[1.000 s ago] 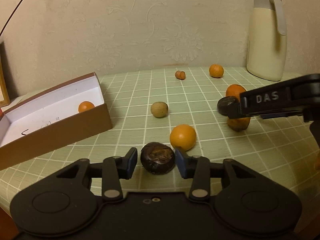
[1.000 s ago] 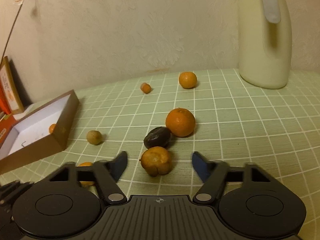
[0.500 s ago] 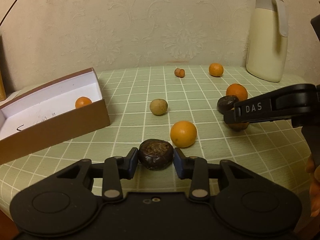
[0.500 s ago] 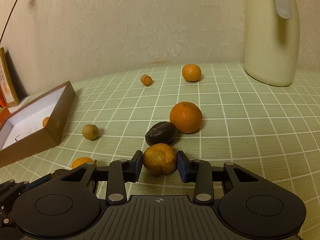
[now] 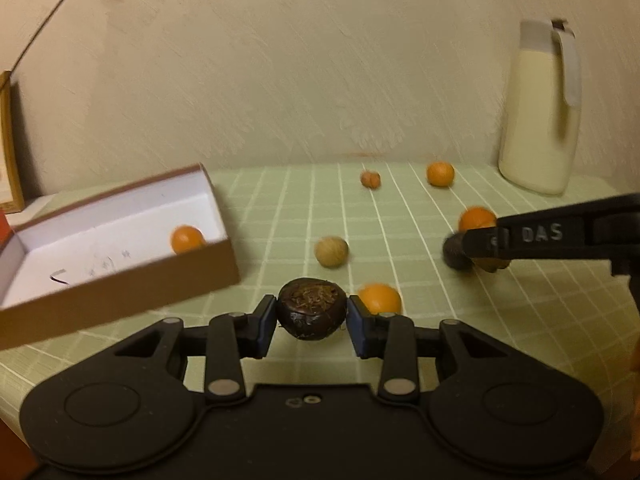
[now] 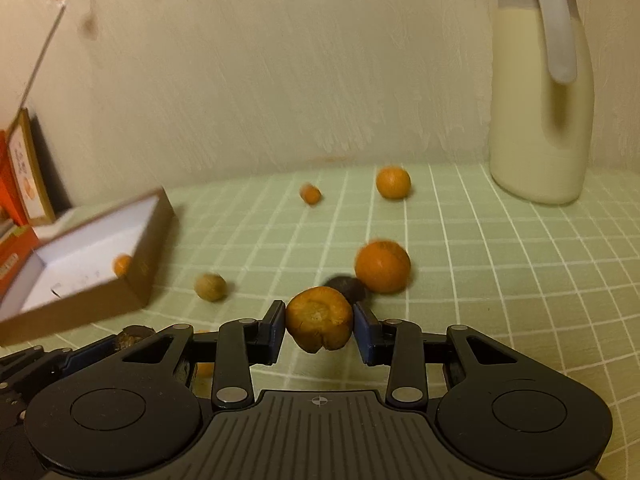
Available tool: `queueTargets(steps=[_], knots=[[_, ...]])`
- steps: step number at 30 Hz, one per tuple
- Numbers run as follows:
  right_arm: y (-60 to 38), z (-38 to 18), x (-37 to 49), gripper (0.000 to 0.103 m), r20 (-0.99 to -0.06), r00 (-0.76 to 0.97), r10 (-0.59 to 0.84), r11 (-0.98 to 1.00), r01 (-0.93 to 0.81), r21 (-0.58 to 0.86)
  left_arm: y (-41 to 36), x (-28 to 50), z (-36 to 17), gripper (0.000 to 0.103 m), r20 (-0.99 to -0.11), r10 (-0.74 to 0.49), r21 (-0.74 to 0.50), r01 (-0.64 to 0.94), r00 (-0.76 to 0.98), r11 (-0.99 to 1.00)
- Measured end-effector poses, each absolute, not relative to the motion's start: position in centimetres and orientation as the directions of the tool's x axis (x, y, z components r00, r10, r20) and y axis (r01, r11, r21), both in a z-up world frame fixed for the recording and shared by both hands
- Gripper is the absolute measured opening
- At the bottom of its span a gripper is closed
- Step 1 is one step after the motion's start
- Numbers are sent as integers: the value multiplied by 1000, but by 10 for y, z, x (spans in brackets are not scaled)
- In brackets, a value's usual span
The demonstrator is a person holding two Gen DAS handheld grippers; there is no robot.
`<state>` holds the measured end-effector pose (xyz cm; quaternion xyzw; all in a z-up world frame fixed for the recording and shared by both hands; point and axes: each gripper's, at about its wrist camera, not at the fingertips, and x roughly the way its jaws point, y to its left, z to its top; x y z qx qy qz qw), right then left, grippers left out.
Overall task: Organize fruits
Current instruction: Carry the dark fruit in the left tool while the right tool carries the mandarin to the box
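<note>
Cardboard, brown outside and white within, forms the box (image 5: pixel 120 232) that anchors this tabletop sorting job, with one orange (image 5: pixel 187 239) already lying inside it near its right wall. Just right of the box and low in the left wrist view, the left gripper (image 5: pixel 312 320) pinches a dark fruit (image 5: pixel 312 312) between its blue pads, clear of the green checked cloth (image 5: pixel 400 360). Farther right of the box, the right gripper (image 6: pixel 319 326) squeezes a wrinkled orange fruit (image 6: pixel 319 318) the same way. Both holds sit across each fruit's widest part, likely to stop it rolling out on the way to the box. Loose fruit right of the box includes a tan ball (image 5: pixel 331 251), more oranges, and another dark fruit (image 6: pixel 347 287). A cream jug (image 5: pixel 540 112) stands far right, against the wall.
</note>
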<state>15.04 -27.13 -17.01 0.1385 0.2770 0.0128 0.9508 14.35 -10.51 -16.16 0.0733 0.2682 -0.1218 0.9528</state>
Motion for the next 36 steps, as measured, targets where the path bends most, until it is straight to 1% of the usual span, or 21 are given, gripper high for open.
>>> queueTargets(steps=[7, 20, 36], knots=[[-252, -141, 144, 37, -448, 885, 126, 963, -2, 268, -87, 145, -136, 28, -488, -159, 79, 225, 858, 971], [-216, -115, 138, 37, -379, 907, 184, 961, -85, 263, -41, 140, -100, 28, -410, -76, 81, 120, 909, 989], [-157, -77, 124, 37, -285, 910, 301, 941, -235, 243, 10, 120, -67, 28, -338, 16, 64, 6, 941, 998]])
